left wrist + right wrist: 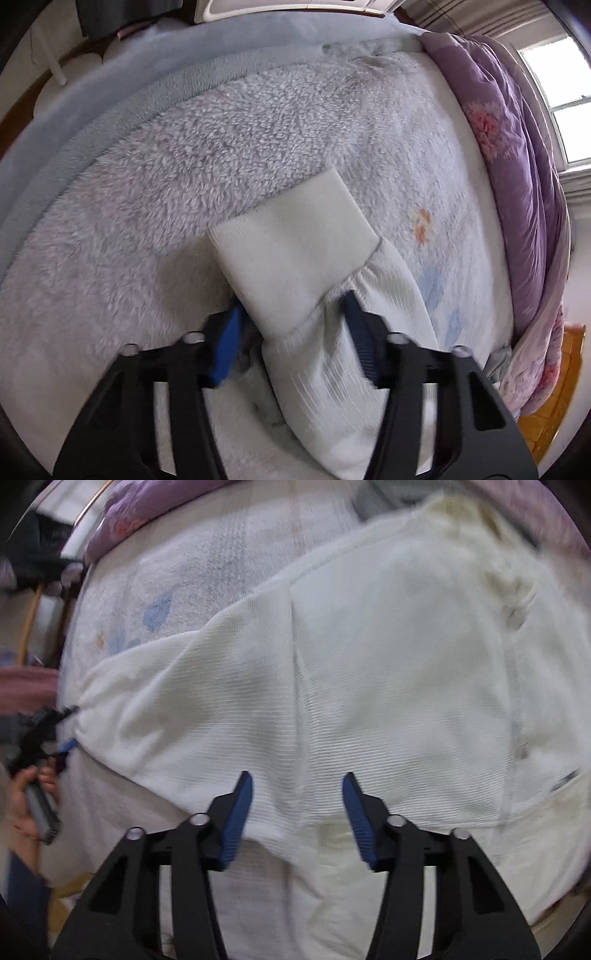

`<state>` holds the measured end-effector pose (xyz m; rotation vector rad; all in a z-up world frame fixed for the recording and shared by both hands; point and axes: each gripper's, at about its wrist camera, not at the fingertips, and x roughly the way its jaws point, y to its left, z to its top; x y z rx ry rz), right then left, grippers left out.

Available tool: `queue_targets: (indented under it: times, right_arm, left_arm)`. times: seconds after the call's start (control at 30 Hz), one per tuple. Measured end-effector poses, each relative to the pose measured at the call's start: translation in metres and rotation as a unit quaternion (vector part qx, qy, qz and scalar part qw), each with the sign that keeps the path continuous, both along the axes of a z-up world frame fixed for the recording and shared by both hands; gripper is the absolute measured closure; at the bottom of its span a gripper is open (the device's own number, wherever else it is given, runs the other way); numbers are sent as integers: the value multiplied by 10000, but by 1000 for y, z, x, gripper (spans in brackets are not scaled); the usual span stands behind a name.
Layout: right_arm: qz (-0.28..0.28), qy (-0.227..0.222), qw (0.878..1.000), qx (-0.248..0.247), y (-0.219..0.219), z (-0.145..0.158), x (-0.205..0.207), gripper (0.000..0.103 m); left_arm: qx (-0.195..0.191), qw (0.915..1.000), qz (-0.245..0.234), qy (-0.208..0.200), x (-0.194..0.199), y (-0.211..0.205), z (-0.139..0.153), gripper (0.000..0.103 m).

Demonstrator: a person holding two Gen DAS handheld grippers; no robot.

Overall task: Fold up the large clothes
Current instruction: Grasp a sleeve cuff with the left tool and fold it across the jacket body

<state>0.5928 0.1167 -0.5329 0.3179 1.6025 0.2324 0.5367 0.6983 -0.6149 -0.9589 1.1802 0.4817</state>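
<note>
At the bed's near edge, the right gripper [297,805] points steeply down over the hem [295,827] of the white knit garment [388,664]. Its jaws stand part open. They straddle the hem with flat cloth between the blue pads and no pinch visible, so I read it as released.

The left gripper [291,325] is down at the sleeve [332,376], just behind the ribbed cuff [295,243]. The sleeve runs between its pads. The right pad touches gathered cloth, but a dark gap shows by the left pad, so I cannot tell if it really bites. In the right view a hand [26,801] holds that tool at the sleeve end.

The garment lies spread on the bed, body to the right and sleeve stretched out left, with the cuff flat on the fleece blanket [166,177].

My judgement is that the step in hand is taking hold of sleeve and hem for a fold, and the fold is not begun. To do it well:
- Close fully on both layers before lifting.
- Grab the sleeve behind the cuff seam, not on the thin edge.
- Keep both hands level so the cloth stays taut.
- Avoid catching fleece in the pads.

The frames are blurred, so the grip should be confirmed first.

Farther off, a printed sheet [159,609] lies under the garment, and a purple quilt [517,177] is heaped along the far side. A window [561,92] is beyond that.

No box, basket or other container shows, so there are no contents to report.
</note>
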Motion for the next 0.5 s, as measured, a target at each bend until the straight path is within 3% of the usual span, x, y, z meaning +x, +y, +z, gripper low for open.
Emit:
queue_targets:
  times: [0.03,0.13,0.3,0.47,0.5]
  right_arm:
    - [-195,101,9995,214,-4,-6,0,66]
    - [-216,117,9991,354,-2,-11,2,70]
    - [-117,88,9992,361,0,-12,3,94]
    - [-104,235,9993,287,-5,-37,2,98]
    - [-96,337,9991,253,-7,-47,1,102]
  left_arm:
    - [-46,10000,16,-71,1,3,-3,72]
    - [-153,9991,70,-378,-3,10,-2,91]
    - [470,9964,-129,-696,-20,-4,49,96]
    - [1095,9846,-293,-1330,-40,-38,126,96]
    - [1164,9824,-330,-1421,-41,-45,138,96]
